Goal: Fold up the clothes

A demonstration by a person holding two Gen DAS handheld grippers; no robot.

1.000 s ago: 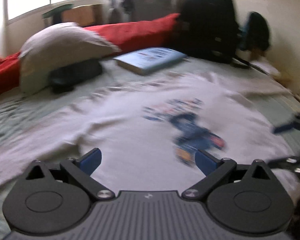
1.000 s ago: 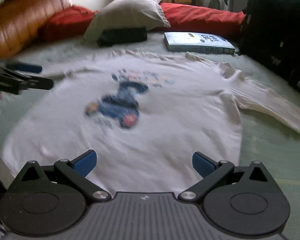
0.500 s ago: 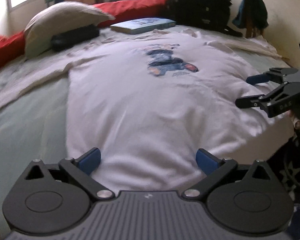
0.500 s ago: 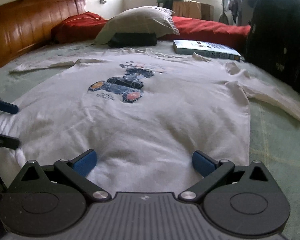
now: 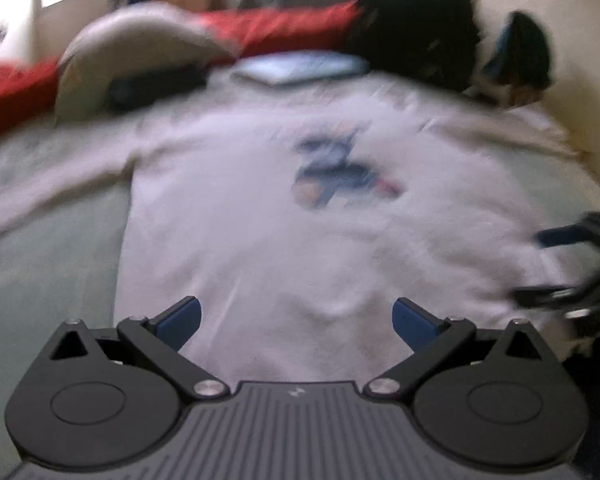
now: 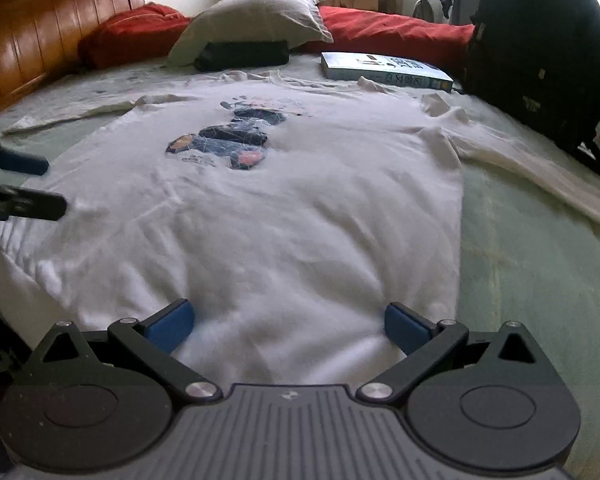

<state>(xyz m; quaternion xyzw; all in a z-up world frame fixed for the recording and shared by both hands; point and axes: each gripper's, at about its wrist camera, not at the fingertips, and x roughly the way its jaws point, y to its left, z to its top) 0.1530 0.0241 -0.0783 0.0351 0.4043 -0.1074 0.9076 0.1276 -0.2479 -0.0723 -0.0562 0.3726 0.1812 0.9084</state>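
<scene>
A white long-sleeved shirt [image 6: 300, 200] lies spread flat across a pale green bed [image 6: 520, 260], filling the middle of the frame, its printed design [image 6: 228, 140] facing up above centre. At the bottom of the frame the right gripper [image 6: 286, 326] hangs over the shirt's hem with its blue-padded jaws wide apart and nothing between them. At the left edge, the left gripper [image 6: 24, 184] reaches in over the shirt's side, its fingers apart. Along the top sit a grey pillow [image 6: 256, 16], a red blanket [image 6: 388, 32], a book [image 6: 384, 70] and, upper right, a black backpack [image 6: 540, 52].
</scene>
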